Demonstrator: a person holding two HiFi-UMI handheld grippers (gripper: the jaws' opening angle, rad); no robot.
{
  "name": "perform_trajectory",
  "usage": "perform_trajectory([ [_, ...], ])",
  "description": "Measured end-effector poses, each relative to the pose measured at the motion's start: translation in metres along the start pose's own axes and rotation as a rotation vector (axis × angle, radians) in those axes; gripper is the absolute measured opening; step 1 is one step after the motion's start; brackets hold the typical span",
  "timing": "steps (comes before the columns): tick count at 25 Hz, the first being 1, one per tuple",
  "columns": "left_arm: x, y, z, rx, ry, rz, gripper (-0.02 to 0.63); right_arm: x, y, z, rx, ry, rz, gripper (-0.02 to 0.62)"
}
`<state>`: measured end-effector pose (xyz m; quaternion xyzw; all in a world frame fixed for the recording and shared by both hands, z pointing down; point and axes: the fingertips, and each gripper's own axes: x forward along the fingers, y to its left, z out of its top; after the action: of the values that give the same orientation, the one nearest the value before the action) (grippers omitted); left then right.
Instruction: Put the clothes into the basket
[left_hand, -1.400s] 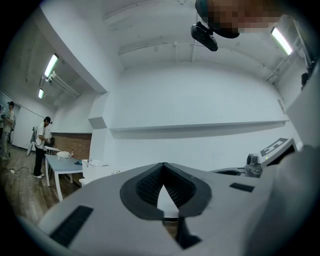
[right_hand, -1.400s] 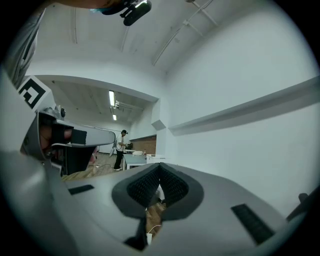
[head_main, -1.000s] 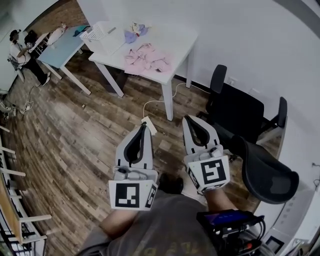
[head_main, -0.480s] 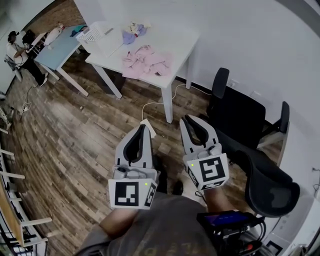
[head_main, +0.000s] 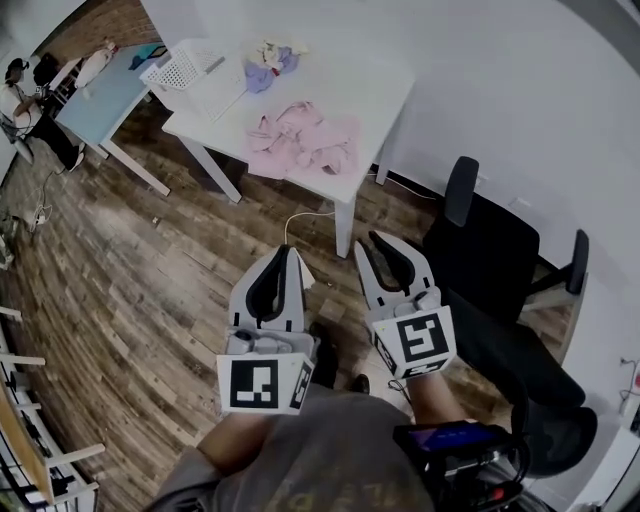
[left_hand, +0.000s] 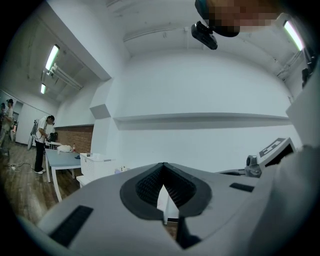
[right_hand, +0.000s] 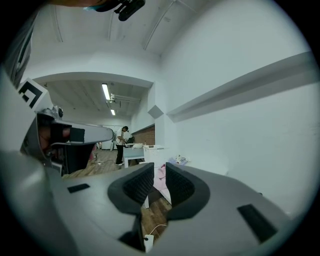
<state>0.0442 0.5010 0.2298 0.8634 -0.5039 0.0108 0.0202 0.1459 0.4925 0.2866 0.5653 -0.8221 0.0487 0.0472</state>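
Left gripper (head_main: 287, 252) closed and empty, right gripper (head_main: 372, 241) jaws just cracking open, nothing between; pink clothes (head_main: 305, 140) on white table (head_main: 372, 88).

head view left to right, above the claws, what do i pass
blue table → basket → pink clothes → chair

Office/lab-type workroom.
White table (head_main: 385, 85) & blue table (head_main: 100, 95), plain white walls, wood-plank floor (head_main: 130, 280), black office chair (head_main: 485, 255), ceiling strip lights (left_hand: 51, 56), brick wall (head_main: 90, 25) at back.
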Motion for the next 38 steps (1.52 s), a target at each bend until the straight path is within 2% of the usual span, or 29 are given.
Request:
perform_trajectory([
  [13,0.080,0.096,0.029,0.000,-0.084,-0.046,0.008,0.120,-0.015,0.050,-0.066,-0.051,-0.053,0.092],
  [25,0.115,0.120,0.013,-0.010,-0.054,-0.083,0.008,0.160,-0.043,0.060,-0.113,-0.049,-0.089,0.100],
  [33,0.160,0.134,-0.008,0.008,-0.029,-0.088,0.008,0.209,-0.063,0.035,-0.094,-0.016,-0.053,0.114],
  [38,0.191,0.149,-0.034,-0.012,0.055,-0.072,0.009,0.238,-0.075,0.010,-0.072,0.043,-0.023,0.140],
])
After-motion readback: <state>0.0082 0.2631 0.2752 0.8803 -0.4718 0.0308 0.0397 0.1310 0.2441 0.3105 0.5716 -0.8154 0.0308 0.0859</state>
